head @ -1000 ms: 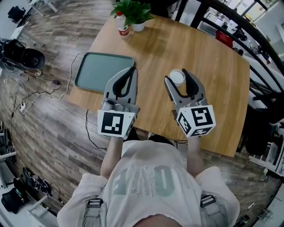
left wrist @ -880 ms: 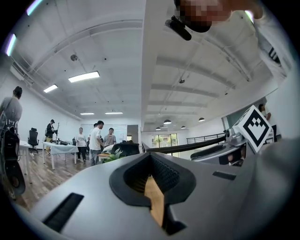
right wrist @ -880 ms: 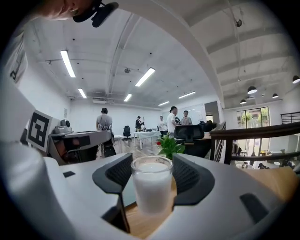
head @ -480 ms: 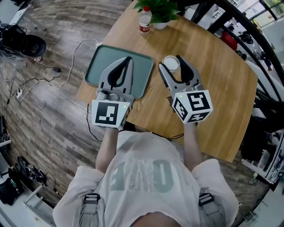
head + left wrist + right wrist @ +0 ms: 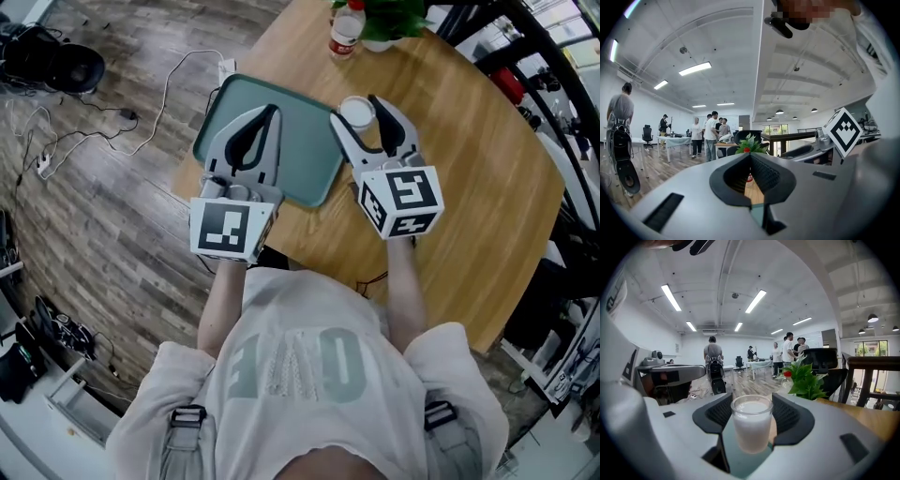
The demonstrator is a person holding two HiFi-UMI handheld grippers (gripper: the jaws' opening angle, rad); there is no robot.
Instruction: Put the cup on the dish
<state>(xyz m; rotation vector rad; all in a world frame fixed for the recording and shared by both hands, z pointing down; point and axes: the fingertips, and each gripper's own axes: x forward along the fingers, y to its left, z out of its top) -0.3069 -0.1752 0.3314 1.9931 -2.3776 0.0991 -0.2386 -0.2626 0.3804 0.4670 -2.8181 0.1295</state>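
The right claw (image 5: pixel 360 116) pinches the cup (image 5: pixel 751 426) at its middle, a good spot, since it looks like light, slippery, breakable glass; the left claw (image 5: pixel 270 114) is pressed together, empty.

A wooden table (image 5: pixel 469 169) stands on a plank floor (image 5: pixel 103 216), with a potted plant (image 5: pixel 398 17) and a red-labelled bottle (image 5: pixel 344 37) side by side at its far edge. A white cable (image 5: pixel 165 94) trails over the floor, and people (image 5: pixel 710 136) stand far off.
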